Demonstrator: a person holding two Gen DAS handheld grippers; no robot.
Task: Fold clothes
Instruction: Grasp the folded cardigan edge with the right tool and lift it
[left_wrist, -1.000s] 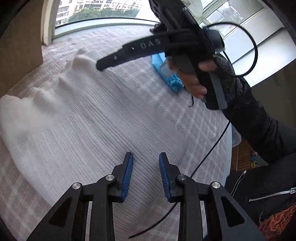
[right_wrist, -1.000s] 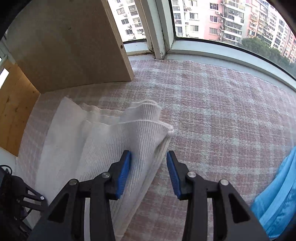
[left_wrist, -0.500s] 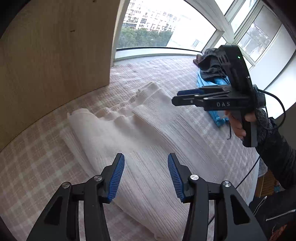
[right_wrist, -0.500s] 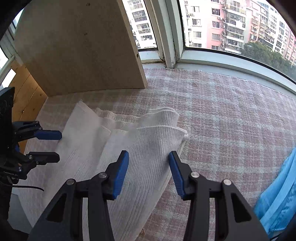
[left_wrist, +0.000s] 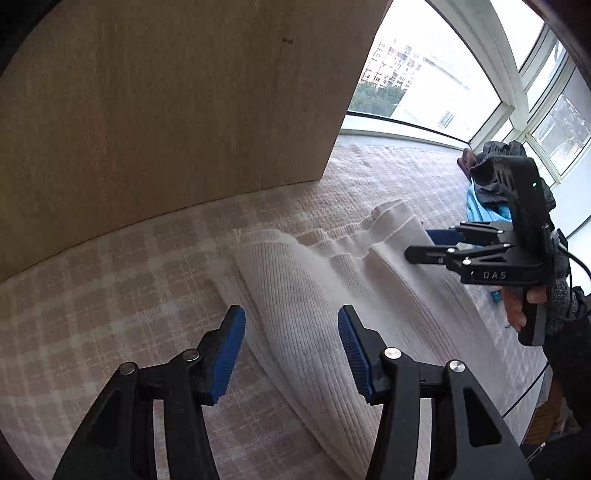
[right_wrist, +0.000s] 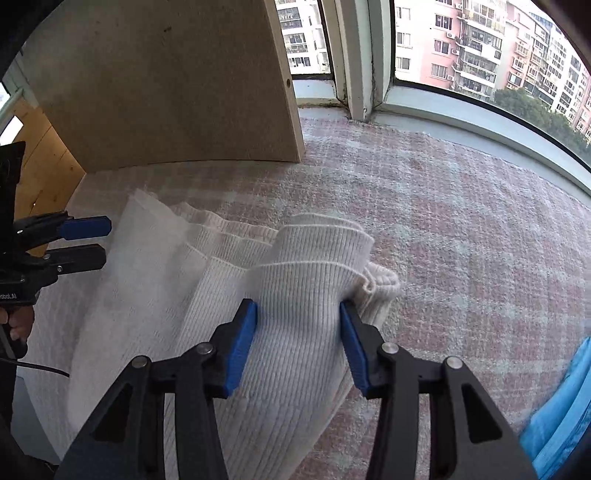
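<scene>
left gripper (left_wrist: 290, 345): blue ribbed pads spread apart, and the jaws have just been opening. A ridge of the white knit shows in the gap below them, but the pads aren't pressing on it.
right gripper (right_wrist: 297, 336): jaws partly apart, with a rolled band of the knit filling the space between the blue pads. The cloth meets both pad faces, so it reads as pinching the roll (can't swear how hard).
what changed: a second ago the left wrist view was all flat sweater with the right tool overhead. Now that view faces the wooden board, and the garment runs off diagonally to the right. In the right wrist view the folded edge used to lie ahead of the pads; now it sits between them.
white sweater (right_wrist: 207, 295): ribbed knit, soft, bunched into several stacked pleats at the far end, lying on the bedcover between the two tools.
bedcover (right_wrist: 480, 240): pink and white check, nubbly weave.
wooden board (left_wrist: 166, 110): pale, flat, standing upright just past the sweater.
blue garment (right_wrist: 561, 424): smooth cloth at the right edge, well apart from the sweater.
window (right_wrist: 480, 55): apartment blocks outside.
</scene>
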